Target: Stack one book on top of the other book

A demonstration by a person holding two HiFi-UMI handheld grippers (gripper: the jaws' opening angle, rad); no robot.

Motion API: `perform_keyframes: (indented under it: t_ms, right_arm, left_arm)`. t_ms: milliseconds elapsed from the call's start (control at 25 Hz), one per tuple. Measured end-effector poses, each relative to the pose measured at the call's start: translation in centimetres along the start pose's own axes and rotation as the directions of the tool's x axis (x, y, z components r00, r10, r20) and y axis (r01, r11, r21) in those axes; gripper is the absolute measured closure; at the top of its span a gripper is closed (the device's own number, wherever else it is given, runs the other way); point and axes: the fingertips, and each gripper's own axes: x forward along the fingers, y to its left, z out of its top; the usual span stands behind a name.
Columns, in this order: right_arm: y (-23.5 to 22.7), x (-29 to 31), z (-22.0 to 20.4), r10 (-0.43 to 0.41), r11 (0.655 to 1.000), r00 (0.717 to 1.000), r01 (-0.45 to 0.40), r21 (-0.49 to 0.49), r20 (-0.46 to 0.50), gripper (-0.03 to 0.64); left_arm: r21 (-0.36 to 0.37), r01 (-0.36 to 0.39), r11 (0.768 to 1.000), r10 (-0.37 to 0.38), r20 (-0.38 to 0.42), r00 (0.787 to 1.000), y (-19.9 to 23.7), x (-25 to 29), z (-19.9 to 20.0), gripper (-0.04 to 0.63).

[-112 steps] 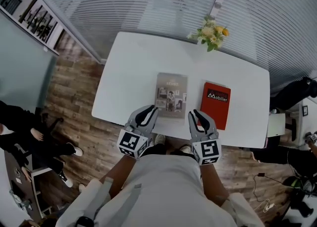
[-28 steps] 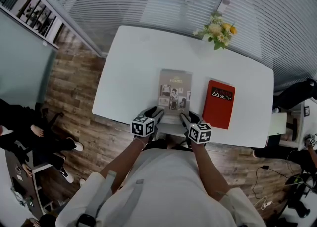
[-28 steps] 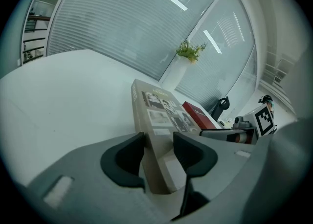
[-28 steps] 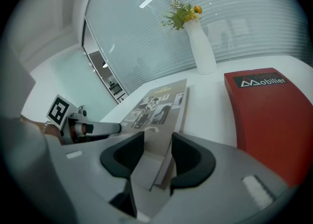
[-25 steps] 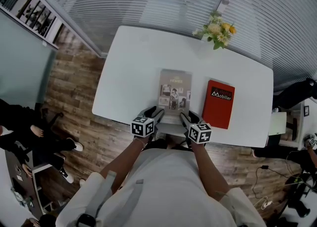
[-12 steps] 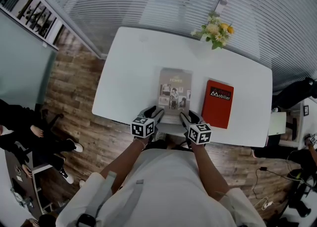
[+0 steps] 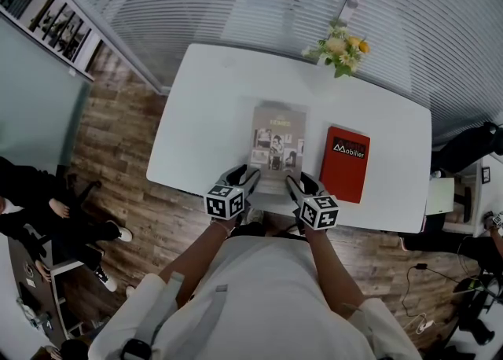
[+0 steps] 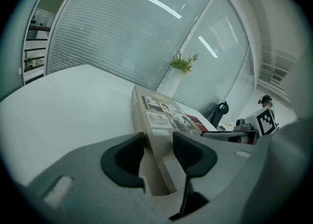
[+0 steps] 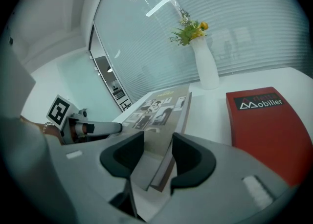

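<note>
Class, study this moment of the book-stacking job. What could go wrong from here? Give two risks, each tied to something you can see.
1. The left gripper and right gripper pinch the grey book only at its near corners, so it may sag or slip out.
2. The red book lies close on the right, near the table edge. A low carry could shove it off.

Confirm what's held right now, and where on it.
The grey photo-cover book, held at its near edge: left gripper on the near-left corner, right gripper on the near-right corner.
</note>
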Motion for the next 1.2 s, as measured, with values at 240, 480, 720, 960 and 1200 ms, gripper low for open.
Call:
perform_keyframes:
  t_ms: [240,480,720,960,1200]
  right_arm:
    - [1.2,-1.0,1.7,0.018,1.000,0.999,-0.018,-0.010,0.035,0.442]
    - [2.4,-2.3,3.4,0.033,0.999,0.997,-0.032,-0.019,0.077,0.442]
    - [3.6,-3.8,5.4,0.044,0.998,0.992,-0.039,-0.040,0.122,0.442]
    - [4.6,-5.0,6.9,0.058,0.997,0.986,-0.050,-0.052,0.156,0.442]
    - [4.8,-5.6,7.1,0.060,0.997,0.984,-0.051,-0.057,0.167,0.442]
  left_arm:
    - [0.001,-0.005,1.000,0.005,0.041,0.999,-0.8,-1.4,1.7,0.410]
    - [0.012,-0.009,1.000,0.007,0.091,0.996,-1.9,-2.8,3.4,0.411]
    - [0.041,-0.010,0.999,0.004,0.145,0.989,-3.2,-4.4,5.4,0.411]
    - [0.061,-0.015,0.998,0.003,0.187,0.982,-4.3,-5.7,7.0,0.411]
    - [0.069,-0.016,0.997,0.002,0.194,0.981,-4.9,-6.2,7.3,0.411]
